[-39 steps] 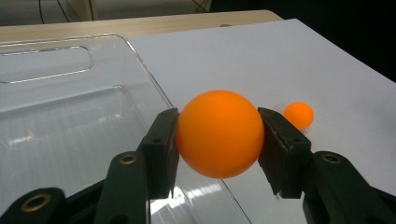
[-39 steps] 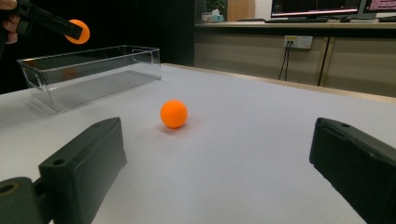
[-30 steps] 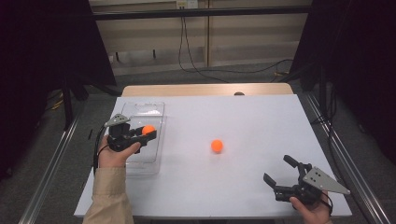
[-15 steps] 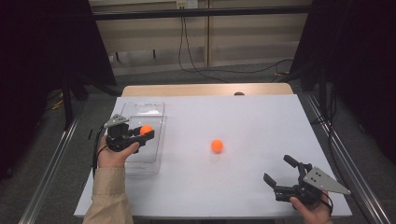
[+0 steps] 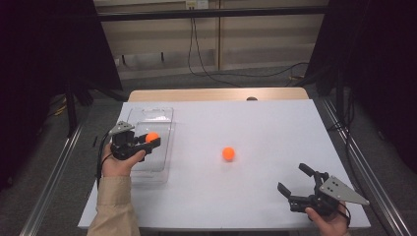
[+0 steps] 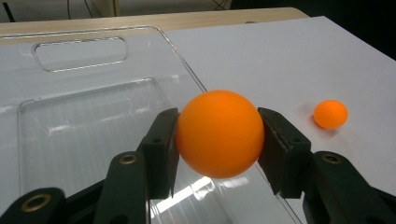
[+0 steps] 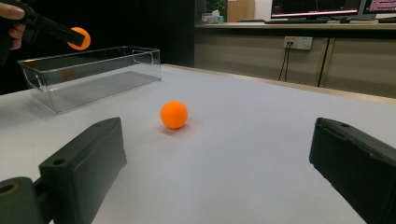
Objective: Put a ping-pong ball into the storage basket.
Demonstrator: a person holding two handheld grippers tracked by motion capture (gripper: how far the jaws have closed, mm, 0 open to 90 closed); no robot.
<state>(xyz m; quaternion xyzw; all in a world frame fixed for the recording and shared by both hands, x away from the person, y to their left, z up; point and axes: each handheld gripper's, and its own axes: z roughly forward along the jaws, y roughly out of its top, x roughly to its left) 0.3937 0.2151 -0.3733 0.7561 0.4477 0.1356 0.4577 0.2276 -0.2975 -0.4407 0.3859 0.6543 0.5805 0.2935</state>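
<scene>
My left gripper (image 5: 151, 139) is shut on an orange ball (image 5: 152, 137) (image 6: 219, 133) and holds it in the air above the clear plastic bin (image 5: 160, 115) (image 6: 79, 51) at the table's left. Its pads press on both sides of the ball. From the right gripper view the held ball (image 7: 78, 38) hangs over the bin (image 7: 46, 77). A second orange ball (image 5: 228, 153) (image 6: 330, 114) (image 7: 173, 115) lies on the white table near the middle. My right gripper (image 5: 294, 179) (image 7: 219, 163) rests at the front right, jaws wide open with nothing between them, pointing towards that ball.
The white table top (image 5: 246, 128) ends in a wooden strip (image 5: 211, 94) at the far side. Metal rails (image 5: 364, 167) run along both sides of the table. Cables hang on the far wall (image 5: 196, 44).
</scene>
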